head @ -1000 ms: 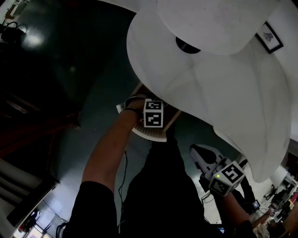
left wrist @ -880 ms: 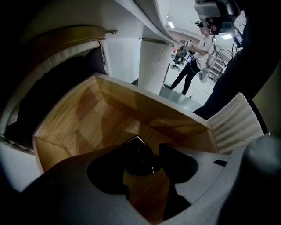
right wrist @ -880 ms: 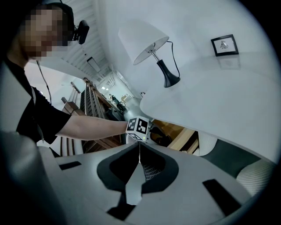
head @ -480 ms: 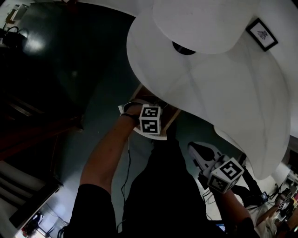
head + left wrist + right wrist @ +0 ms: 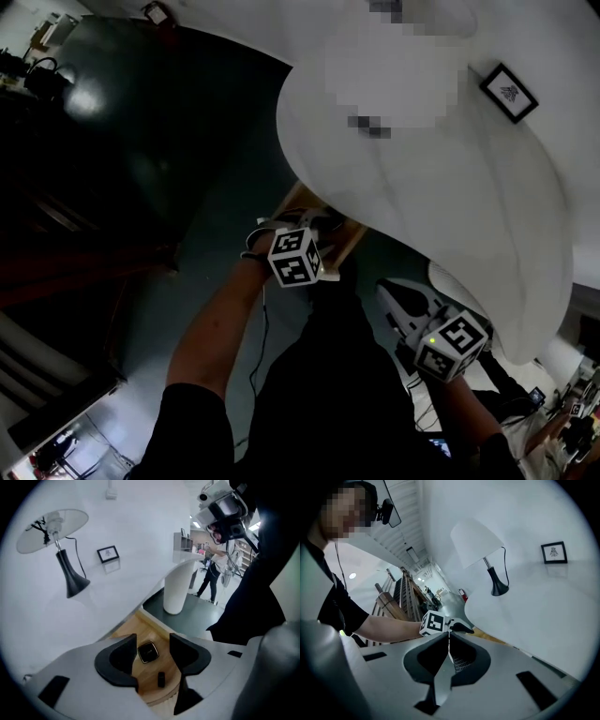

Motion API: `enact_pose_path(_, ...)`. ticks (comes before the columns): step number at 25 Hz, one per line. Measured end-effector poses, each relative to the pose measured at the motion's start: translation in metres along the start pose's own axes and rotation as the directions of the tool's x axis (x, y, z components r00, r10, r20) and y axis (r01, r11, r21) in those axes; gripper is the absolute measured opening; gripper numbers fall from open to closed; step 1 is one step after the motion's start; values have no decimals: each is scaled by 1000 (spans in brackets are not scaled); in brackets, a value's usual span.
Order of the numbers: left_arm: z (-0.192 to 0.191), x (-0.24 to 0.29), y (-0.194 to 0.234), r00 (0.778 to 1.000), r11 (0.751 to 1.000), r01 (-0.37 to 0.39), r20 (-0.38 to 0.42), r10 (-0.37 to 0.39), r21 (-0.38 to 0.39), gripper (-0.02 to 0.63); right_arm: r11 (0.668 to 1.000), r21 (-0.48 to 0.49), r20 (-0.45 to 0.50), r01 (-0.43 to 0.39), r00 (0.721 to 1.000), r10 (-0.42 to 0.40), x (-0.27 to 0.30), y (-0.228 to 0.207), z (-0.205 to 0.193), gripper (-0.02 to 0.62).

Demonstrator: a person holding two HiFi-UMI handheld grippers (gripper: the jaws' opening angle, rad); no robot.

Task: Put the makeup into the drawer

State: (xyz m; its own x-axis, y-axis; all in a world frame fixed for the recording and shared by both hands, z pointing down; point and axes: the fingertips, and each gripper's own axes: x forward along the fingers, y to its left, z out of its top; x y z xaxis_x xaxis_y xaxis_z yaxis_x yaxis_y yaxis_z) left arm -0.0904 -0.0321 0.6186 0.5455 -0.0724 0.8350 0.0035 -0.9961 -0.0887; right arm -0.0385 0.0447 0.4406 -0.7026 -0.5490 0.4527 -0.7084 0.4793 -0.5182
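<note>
The placing step appears to be finished or close to it. The left hand-held gripper (image 5: 152,639) is held over the open drawer (image 5: 140,625) with its jaws apart and nothing gripped. Through the gap, the makeup is seen lying on the wooden drawer floor: a square dark compact (image 5: 148,652) with a pale metal rim and, just beside it towards the drawer front, a small dark stick (image 5: 161,679), taken to be a lipstick or the like. The two pieces lie apart, and neither is touched by the jaws. The right hand-held gripper (image 5: 449,637) is held off to the side, lower in the head view, with its jaws closed together on nothing.

No further makeup can be made out on the white bench (image 5: 117,592), which carries only a lamp (image 5: 65,566) and a small frame (image 5: 108,553). If the two pieces are all there is, the drawer is left to be pushed shut, which calls for a gripper to be brought to its front edge and pressed squarely, so that the drawer is not skewed.

No brand or wording can be read. Only a small dark motif is shown in the frame, square markers without letters are carried on the cubes (image 5: 295,258), and any print on the compact is too small to be made out.
</note>
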Motion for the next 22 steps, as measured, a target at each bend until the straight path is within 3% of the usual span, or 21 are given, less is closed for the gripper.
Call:
enact_pose_path(5,18,-48,-5,989,985,-81,114,98,-149,222,999,-45,42,1,999,1,-9,20,19,17)
enact_pose_path(11,29,-98,-19,953,939,-147,211,219,-310,215,994,-112,86,14,996,-4,-23,42,36,17)
enact_pose_path(15,40,-148,-16,897,884,-198,285,337,-423,193,988,-155,126,12,992,7,-34,61,55,17)
enact_pose_path(22,74,-227,-10,795,800,-239,362,487,-550,171,984,-177,199,20,980,15,-63,66,80,17)
